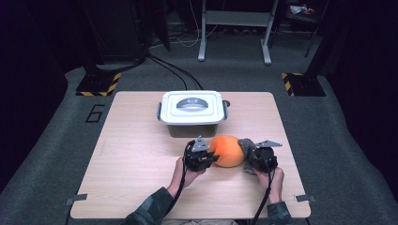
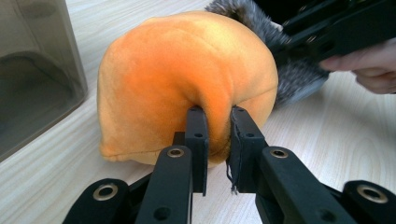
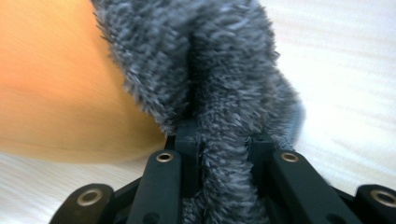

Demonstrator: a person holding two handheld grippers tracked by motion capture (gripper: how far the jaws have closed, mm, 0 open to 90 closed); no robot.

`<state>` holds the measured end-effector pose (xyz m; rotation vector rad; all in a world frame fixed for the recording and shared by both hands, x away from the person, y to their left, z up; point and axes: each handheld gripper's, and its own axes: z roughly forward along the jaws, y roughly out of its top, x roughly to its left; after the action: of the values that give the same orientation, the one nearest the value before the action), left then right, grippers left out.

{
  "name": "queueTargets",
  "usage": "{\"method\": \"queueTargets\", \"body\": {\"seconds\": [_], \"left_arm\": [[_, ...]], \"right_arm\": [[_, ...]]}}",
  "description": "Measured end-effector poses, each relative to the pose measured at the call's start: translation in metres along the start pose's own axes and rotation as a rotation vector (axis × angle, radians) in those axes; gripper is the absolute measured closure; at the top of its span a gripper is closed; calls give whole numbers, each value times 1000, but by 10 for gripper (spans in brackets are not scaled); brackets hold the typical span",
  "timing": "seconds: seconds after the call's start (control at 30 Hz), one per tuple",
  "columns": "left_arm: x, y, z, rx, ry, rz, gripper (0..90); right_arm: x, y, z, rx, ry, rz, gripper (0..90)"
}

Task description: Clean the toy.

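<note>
An orange plush toy with a grey furry part rests on the wooden table, held from both sides. My left gripper is shut on a fold of its orange fabric, pinched between the jaws in the left gripper view. My right gripper is shut on the grey fur, which bulges up between its jaws in the right gripper view. The orange body lies left of that fur. The other hand and its gripper show at top right of the left gripper view.
A white lidded box with a grey handle and side latches stands just behind the toy, its translucent wall close on the left. Table edges lie near both forearms.
</note>
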<state>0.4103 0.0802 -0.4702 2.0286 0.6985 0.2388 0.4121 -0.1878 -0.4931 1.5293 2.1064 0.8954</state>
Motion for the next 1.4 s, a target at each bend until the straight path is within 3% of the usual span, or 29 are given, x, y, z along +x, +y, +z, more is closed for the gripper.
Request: {"method": "queueTargets", "body": {"seconds": [0.07, 0.17, 0.3, 0.4, 0.47, 0.57, 0.7, 0.9, 1.07, 1.13, 1.2, 1.3, 1.4], "left_arm": [[0, 0, 0, -3, 3, 5, 799], [1, 0, -1, -6, 9, 2, 799], [2, 0, -1, -3, 5, 3, 797], [2, 0, -1, -1, 2, 5, 796], [3, 1, -2, 0, 3, 2, 789], [4, 0, -2, 5, 5, -1, 757], [4, -3, -5, 9, 15, 6, 648], [-2, -10, -3, 35, 77, 55, 504], [-6, -6, 2, 33, 117, 112, 470], [-8, -6, 6, 43, 129, 134, 491], [-9, -6, 9, 35, 133, 143, 569], [-8, -5, 10, 34, 128, 118, 705], [-8, -4, 8, 29, 114, 94, 761]], "right_arm": [[-3, -1, 3, 7, 7, -2, 727], [-4, 3, -7, -10, -13, 1, 728], [3, 15, -36, -100, -27, -29, 727], [19, 25, -51, -161, 28, -70, 726], [32, 30, -50, -132, 54, -108, 726], [41, 33, -36, -86, 49, -141, 726], [37, 35, -34, -88, 55, -114, 727], [35, 36, -33, -87, 52, -119, 727], [35, 36, -32, -86, 53, -128, 727], [36, 36, -32, -88, 55, -133, 726], [37, 36, -32, -91, 52, -126, 727], [33, 35, -32, -101, 58, -119, 727], [32, 34, -37, -114, 58, -106, 727]]}}
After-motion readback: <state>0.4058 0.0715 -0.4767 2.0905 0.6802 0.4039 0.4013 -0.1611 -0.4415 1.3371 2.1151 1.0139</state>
